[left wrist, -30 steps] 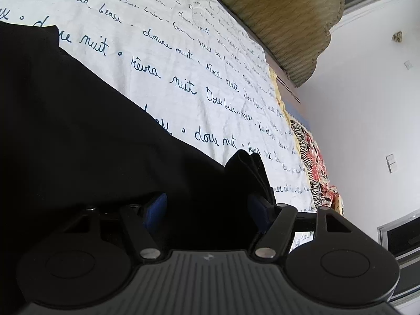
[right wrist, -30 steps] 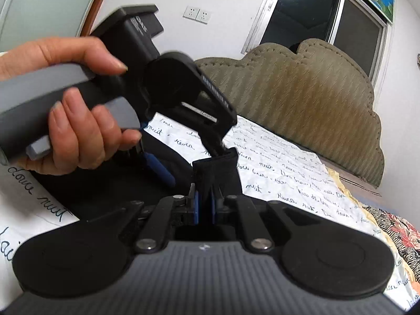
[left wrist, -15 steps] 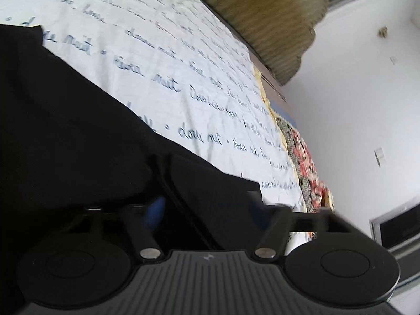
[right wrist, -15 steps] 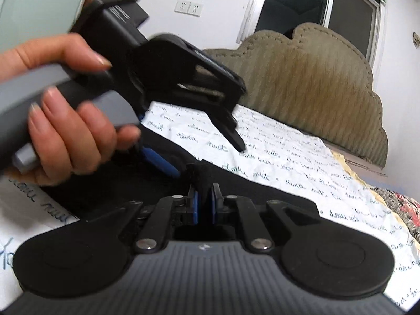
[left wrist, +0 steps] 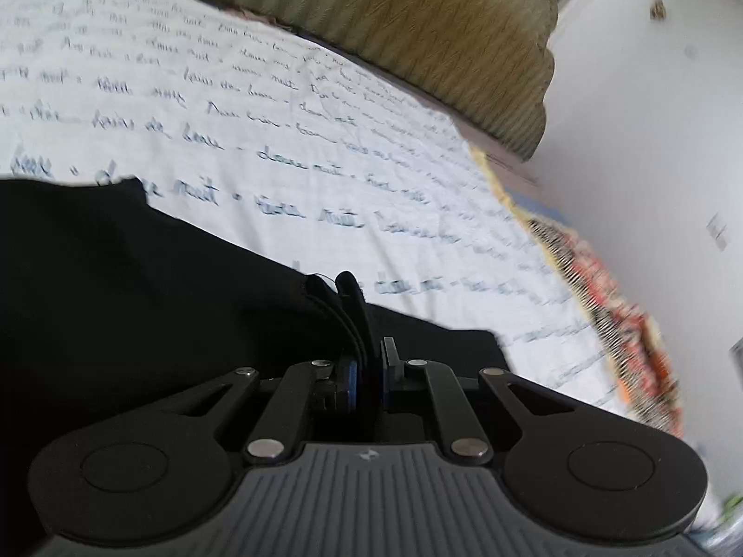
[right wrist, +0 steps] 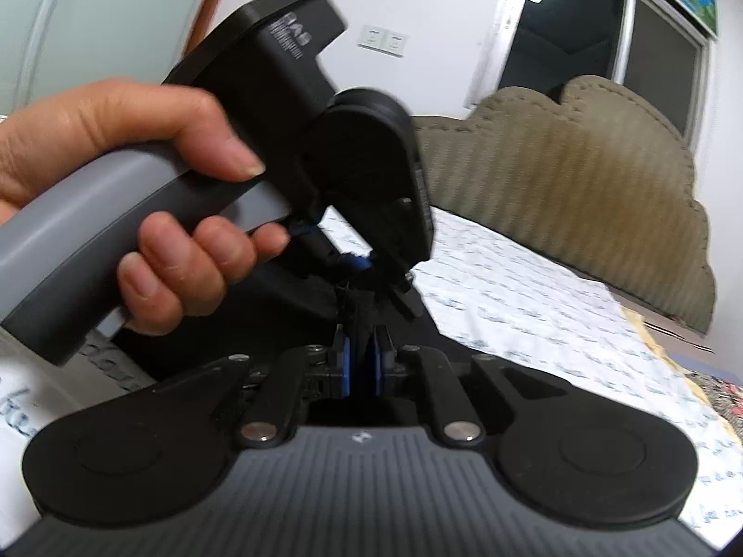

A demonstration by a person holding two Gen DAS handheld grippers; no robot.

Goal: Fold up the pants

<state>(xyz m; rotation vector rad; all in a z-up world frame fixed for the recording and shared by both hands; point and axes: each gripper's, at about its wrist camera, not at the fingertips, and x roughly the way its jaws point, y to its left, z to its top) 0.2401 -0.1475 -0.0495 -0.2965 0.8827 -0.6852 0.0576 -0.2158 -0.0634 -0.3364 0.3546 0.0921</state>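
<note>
Black pants (left wrist: 139,288) lie on a white bedspread with blue handwriting (left wrist: 288,130). My left gripper (left wrist: 367,371) is shut on a pinched edge of the pants, whose folded hem sticks up between the blue pads. My right gripper (right wrist: 362,362) is shut on the pants (right wrist: 360,320) too, right beside the left one. In the right wrist view the left gripper (right wrist: 371,269) and the hand holding it fill the left and middle, its tip just above my right fingertips.
A tan padded headboard (left wrist: 418,32) runs along the far side of the bed and shows in the right wrist view (right wrist: 580,185). A patterned red and black cloth (left wrist: 617,306) lies at the bed's right edge. A window (right wrist: 603,51) is behind the headboard.
My left gripper went from open around the pants' edge to shut on it, and it has swung so more bedspread shows. My right gripper stayed shut on the pants.
</note>
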